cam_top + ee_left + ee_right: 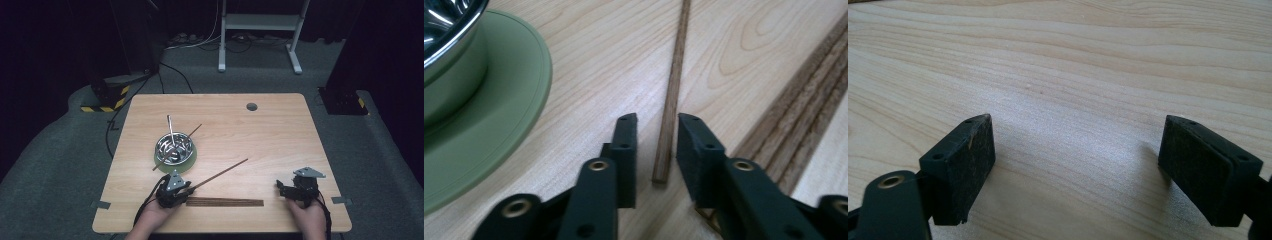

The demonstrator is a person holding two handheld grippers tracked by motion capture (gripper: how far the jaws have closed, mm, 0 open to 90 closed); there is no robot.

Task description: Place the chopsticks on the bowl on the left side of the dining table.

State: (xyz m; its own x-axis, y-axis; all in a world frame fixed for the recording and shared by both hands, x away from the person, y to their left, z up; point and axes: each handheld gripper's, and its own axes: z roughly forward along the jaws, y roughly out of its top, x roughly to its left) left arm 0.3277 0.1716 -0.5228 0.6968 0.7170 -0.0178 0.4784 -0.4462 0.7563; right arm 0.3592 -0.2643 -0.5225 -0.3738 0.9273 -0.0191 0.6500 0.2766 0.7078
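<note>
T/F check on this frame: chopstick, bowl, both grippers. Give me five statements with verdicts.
1. The left gripper has a wooden chopstick between its jaws. True; the pads straddle its near end with small gaps.
2. The right gripper holds a chopstick. False; its jaws stand wide open over bare table.
3. The steel bowl sits on a green plate. True.
4. The bowl is empty. False; a metal utensil and another chopstick lean in it.
5. The dark wooden strip lies in the bowl. False; it lies flat on the table between the grippers.

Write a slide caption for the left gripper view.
Left gripper straddling a wooden chopstick's end, unclamped, beside a steel bowl on a green plate.
</note>
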